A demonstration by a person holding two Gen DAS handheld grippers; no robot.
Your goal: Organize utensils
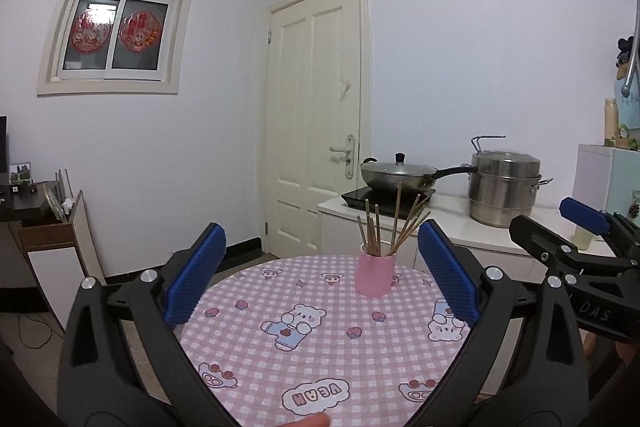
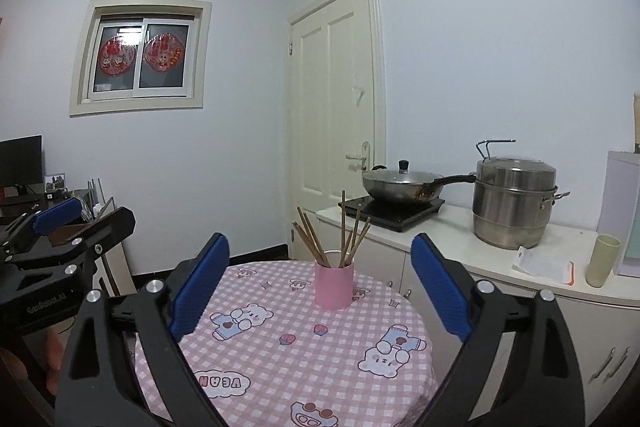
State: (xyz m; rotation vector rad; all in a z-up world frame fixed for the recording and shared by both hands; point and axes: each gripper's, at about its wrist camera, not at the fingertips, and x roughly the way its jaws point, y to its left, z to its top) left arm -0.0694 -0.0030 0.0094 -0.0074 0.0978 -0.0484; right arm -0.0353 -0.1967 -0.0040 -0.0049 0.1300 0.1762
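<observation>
A pink cup (image 1: 375, 273) stands upright on the far part of a round table with a pink checked cloth (image 1: 320, 347). Several wooden chopsticks (image 1: 394, 227) stand in it, fanned out. The cup (image 2: 334, 285) and chopsticks (image 2: 342, 235) also show in the right wrist view. My left gripper (image 1: 320, 271) is open and empty, raised above the near side of the table. My right gripper (image 2: 320, 279) is open and empty, also short of the cup. Each gripper shows at the edge of the other's view.
A white counter (image 2: 500, 247) behind the table carries an induction hob with a lidded wok (image 2: 404, 185), a steel steamer pot (image 2: 514, 201) and a pale green cup (image 2: 602, 261). A cream door (image 1: 316, 115) stands beyond. A low cabinet (image 1: 52, 247) is at the left.
</observation>
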